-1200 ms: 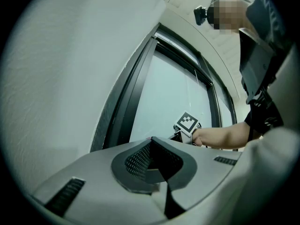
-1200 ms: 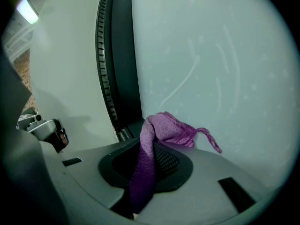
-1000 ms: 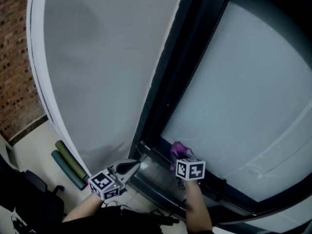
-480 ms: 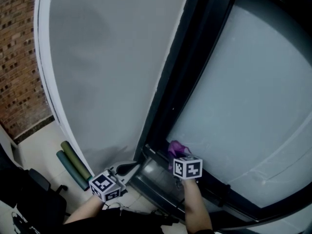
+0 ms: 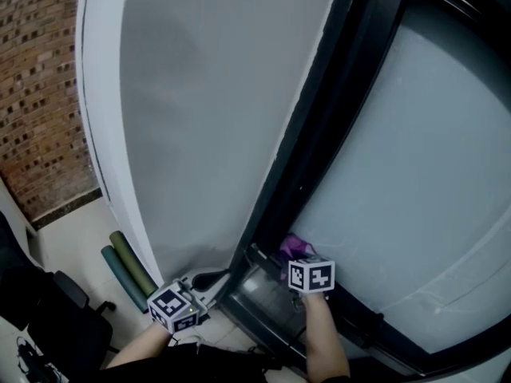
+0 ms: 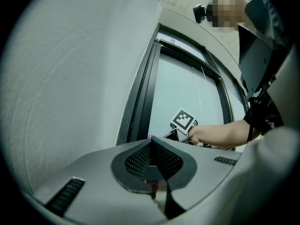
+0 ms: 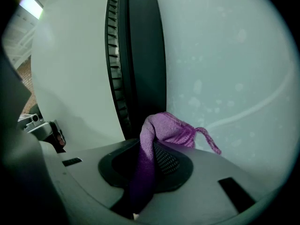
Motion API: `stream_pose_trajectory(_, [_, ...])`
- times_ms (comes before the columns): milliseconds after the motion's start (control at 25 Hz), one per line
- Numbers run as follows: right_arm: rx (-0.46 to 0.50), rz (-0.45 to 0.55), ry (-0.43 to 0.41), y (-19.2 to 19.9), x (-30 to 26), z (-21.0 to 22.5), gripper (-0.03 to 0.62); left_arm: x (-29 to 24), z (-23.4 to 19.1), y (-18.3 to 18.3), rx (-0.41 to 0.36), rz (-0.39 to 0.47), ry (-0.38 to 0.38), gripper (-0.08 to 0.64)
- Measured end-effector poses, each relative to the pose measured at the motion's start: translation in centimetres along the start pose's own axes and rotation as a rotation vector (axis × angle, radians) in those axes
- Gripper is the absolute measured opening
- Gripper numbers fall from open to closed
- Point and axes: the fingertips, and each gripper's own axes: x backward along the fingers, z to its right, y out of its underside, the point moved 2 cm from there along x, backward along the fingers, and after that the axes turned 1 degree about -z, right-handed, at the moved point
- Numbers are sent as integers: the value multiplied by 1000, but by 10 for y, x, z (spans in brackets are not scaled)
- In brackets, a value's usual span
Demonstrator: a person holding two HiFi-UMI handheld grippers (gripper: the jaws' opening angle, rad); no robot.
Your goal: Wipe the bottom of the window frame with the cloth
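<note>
Nearest the person, the left hand-held gripper (image 6: 151, 140) has its jaws pressed together on nothing, held low beside the pale wall (image 5: 200, 118). Just past it, the right hand-held gripper (image 5: 295, 257) pinches the purple cloth (image 7: 164, 128). The cloth is bunched at the bottom corner of the dark window frame (image 5: 319, 134) (where the upright meets the lower rail), against the frosted glass (image 5: 407, 174) beyond.

Brick wall (image 5: 36, 94), pale floor (image 5: 68, 234), two green rolls (image 5: 128, 274), frosted window pane (image 5: 415, 182)
</note>
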Motion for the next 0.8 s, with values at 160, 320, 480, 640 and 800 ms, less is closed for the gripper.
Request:
stream_pose_trajectory(160, [1,1,-9,-4,-5,-3,75,6,-2,3,1,1,-14,2])
stream_pose_trajectory(320, [-2,5,-17,-4,-8,-4,75,9,0,5,17,14,-14,2])
stream_pose_trajectory(480, [-55,35,-69,-6,-8,-9,75,7,7,0,18,8,2,2])
stream_pose_trajectory(640, [-91,90,-121,-1,-1,-19,76,3,13,4,-2,-6,23,2])
stream_pose_trajectory(800, [-100,95,-194,12,10,-37,76,2,16,7,4,-19,41,2])
